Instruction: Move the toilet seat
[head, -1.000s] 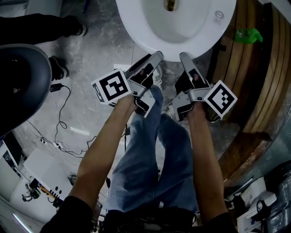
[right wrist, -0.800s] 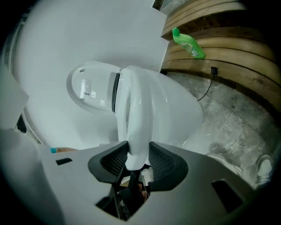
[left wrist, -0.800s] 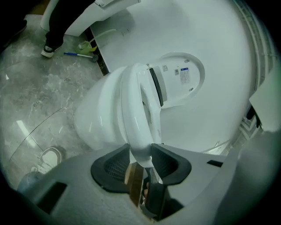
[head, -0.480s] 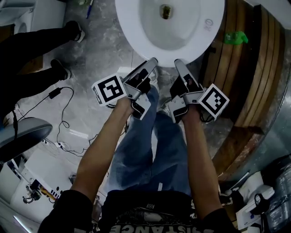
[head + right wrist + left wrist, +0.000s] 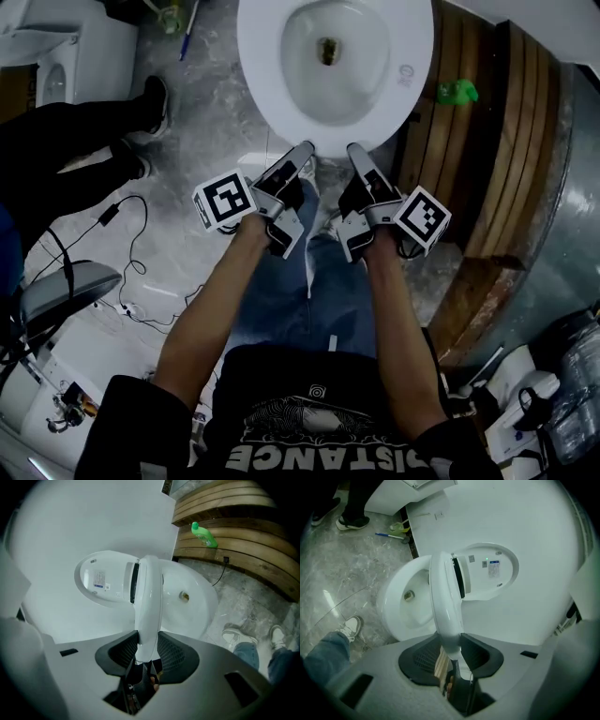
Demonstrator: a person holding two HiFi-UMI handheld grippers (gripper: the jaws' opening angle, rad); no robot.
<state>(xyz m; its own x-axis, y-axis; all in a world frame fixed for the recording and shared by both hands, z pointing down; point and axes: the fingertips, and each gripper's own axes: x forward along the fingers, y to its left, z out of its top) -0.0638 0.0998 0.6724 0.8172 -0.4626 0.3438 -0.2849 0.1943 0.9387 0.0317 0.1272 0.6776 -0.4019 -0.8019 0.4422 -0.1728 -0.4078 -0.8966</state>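
Gripping the front lip of the toilet seat on either side of its centreline, the left gripper and the right gripper sit close together at 12 o'clock from the person in the head view, where the seat's rim comes nearest. Each gripper's jaws have just been closing, with the seat's thin edge between them. The left fingers and the right fingers are clamped on it, ribbed pads against its two faces.

Both gripper views show the seat edge-on and tilted up off the bowl, so it looks partway raised. It is hinged at the far end, where the lid stands open.

Two grips side by side probably keep the wide ring from twisting on its hinge, and holding at the front gives the longest lever.

The green bottle at 2 o'clock on the wooden slats and a bystander's shoe at 10 o'clock lie well apart from the seat's arc. I judge the lift to be roughly midway.
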